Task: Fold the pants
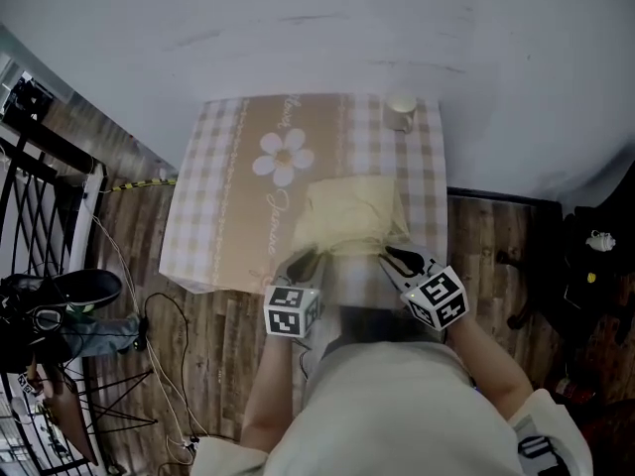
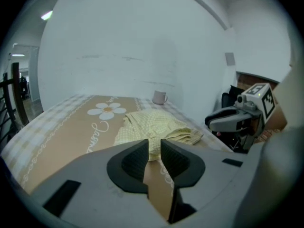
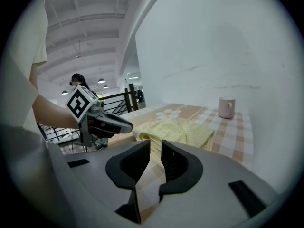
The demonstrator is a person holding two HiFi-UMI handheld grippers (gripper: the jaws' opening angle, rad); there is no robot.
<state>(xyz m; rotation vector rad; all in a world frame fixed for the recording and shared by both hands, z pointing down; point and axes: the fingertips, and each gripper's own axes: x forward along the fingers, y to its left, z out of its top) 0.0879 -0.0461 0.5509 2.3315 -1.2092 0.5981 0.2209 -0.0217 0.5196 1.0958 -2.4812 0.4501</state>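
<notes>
The pale yellow checked pants (image 1: 349, 211) lie folded into a bundle on the right half of the daisy-print tablecloth (image 1: 223, 216). Both grippers hover at the near edge of the bundle, lifted off the cloth. My left gripper (image 1: 303, 262) is at the pants' near-left corner, my right gripper (image 1: 399, 259) at the near-right corner. In the left gripper view the jaws (image 2: 154, 145) stand a narrow gap apart with nothing between them, the pants (image 2: 152, 122) just beyond. The right gripper (image 3: 156, 147) likewise shows a narrow empty gap, with the pants (image 3: 183, 129) ahead.
A white mug (image 1: 402, 109) stands at the table's far right corner against the wall. A black railing (image 1: 35, 191), shoes (image 1: 84, 288) and cables lie on the wooden floor at the left. Dark furniture (image 1: 585, 266) stands at the right.
</notes>
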